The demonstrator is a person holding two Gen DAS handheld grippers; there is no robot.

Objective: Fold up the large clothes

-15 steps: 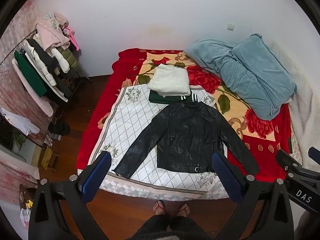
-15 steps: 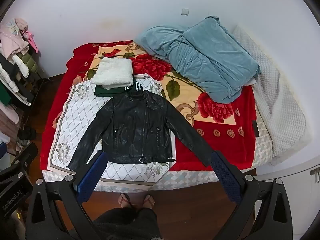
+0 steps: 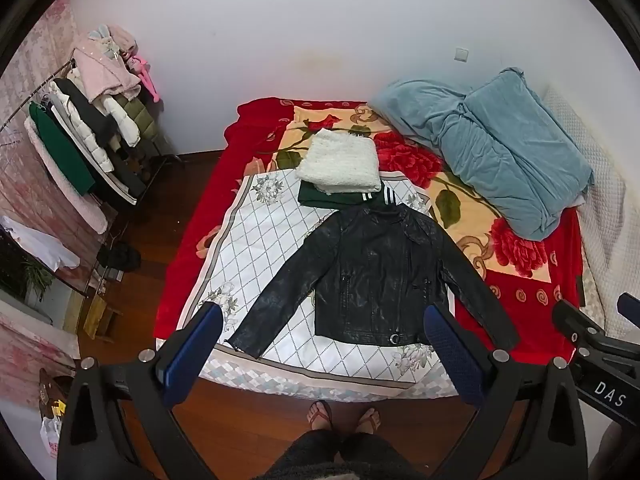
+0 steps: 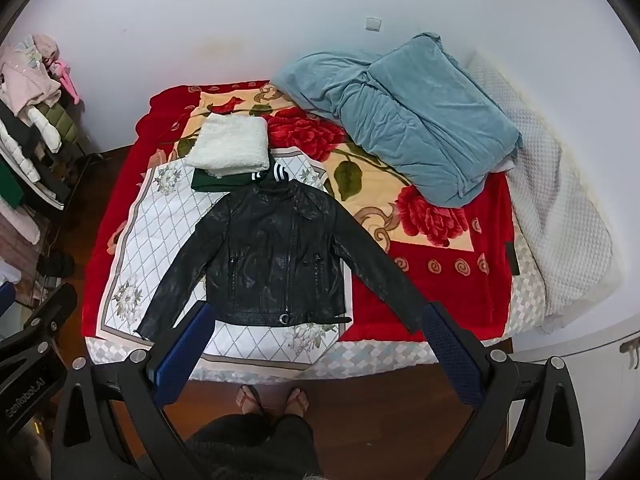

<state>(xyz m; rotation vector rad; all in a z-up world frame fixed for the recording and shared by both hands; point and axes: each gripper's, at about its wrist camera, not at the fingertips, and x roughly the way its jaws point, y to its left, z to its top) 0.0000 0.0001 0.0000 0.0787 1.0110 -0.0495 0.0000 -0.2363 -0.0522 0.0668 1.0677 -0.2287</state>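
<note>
A black leather jacket (image 3: 376, 276) is seen spread flat at the bed's (image 3: 320, 384) near edge, collar toward the wall, sleeves splayed outward. Both the left gripper (image 3: 320, 344) and right gripper (image 4: 316, 340) are held wide open, empty, above that edge, each nearest its own sleeve.

From my feed, the black leather jacket (image 3: 376, 276) lies flat with sleeves spread on the white diamond-patterned sheet (image 3: 264, 240), near the bed's (image 4: 400, 354) front edge. Behind its collar, a folded white fluffy garment (image 3: 340, 164) sits on a folded dark green one (image 3: 332, 199). The rumpled blue blanket (image 4: 408, 120) lies back right; a loaded clothes rack (image 3: 80, 140) stands left.
</note>
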